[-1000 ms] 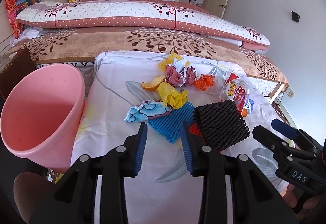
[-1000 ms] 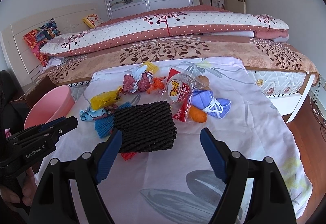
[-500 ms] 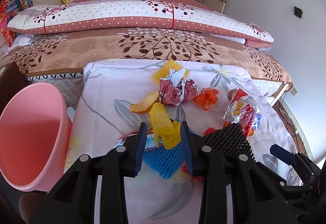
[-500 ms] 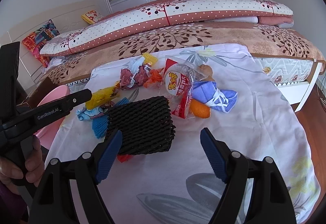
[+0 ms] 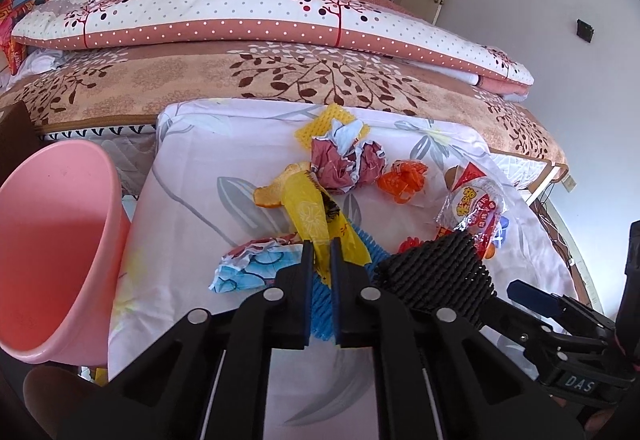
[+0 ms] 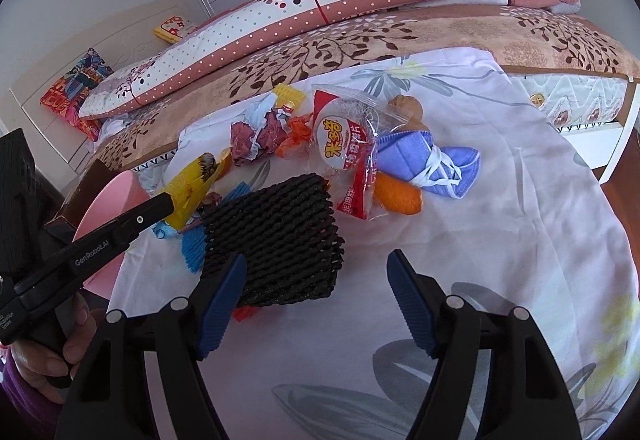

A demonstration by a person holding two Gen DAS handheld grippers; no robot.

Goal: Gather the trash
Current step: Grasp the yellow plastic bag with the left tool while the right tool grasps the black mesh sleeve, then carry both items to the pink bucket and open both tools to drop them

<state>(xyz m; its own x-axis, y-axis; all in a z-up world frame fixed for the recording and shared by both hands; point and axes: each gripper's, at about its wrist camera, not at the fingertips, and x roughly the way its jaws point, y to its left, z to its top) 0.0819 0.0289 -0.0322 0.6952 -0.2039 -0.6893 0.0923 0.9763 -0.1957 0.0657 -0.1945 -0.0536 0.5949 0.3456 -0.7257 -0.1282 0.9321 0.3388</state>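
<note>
Trash lies heaped on a white flowered sheet (image 5: 192, 175). My left gripper (image 5: 320, 252) has its jaws closing, and its pads pinch the lower end of a yellow wrapper (image 5: 316, 215); the right wrist view shows the same grip (image 6: 170, 199) on the yellow wrapper (image 6: 192, 179). A black foam net (image 6: 276, 236) lies just right of it. My right gripper (image 6: 316, 260) is open with jaws closing. Its left finger overlaps the net's near corner and the pads do not press on it. A pink bin (image 5: 52, 240) stands at the left.
Around lie an orange peel (image 5: 272, 195), crumpled maroon paper (image 5: 344, 163), an orange net (image 5: 404, 179), a snack bag (image 6: 348, 143), a blue mask (image 6: 432, 163), a blue foam net (image 6: 192, 248) and flowered paper (image 5: 248, 268). A bed (image 5: 240, 71) with folded quilts runs behind.
My left gripper moved forward over the pile and closed on the yellow wrapper. The right gripper came closer to the black net, rolled a little and narrowed slightly.
</note>
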